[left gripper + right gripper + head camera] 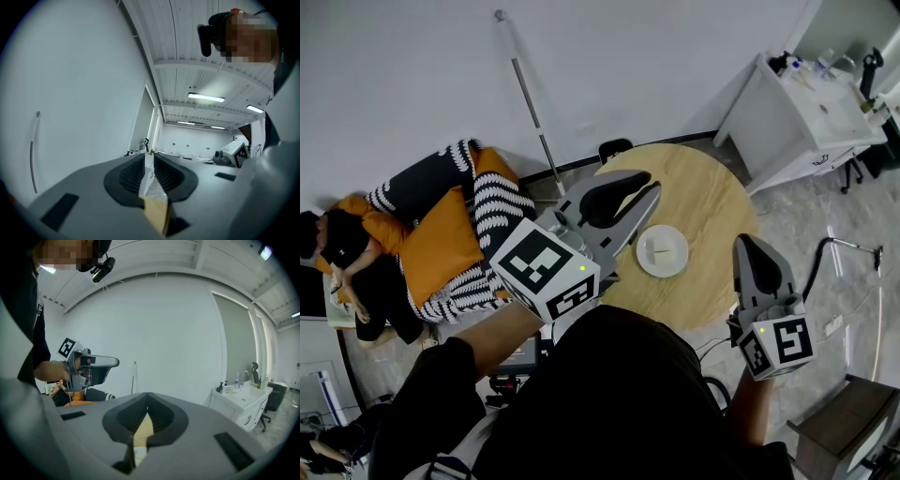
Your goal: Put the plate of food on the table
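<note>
Two empty tools flank the plate [663,251]: left tool [649,185] slightly spread, right tool [750,242] pressed together. A careless sweep could knock it off the worktop [712,202].

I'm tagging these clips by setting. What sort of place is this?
Probably a living space mocked up inside a large studio or lab: a round wooden table bearing a white plate, orange and striped cushions beside it, and strip lights on a high panelled ceiling.
</note>
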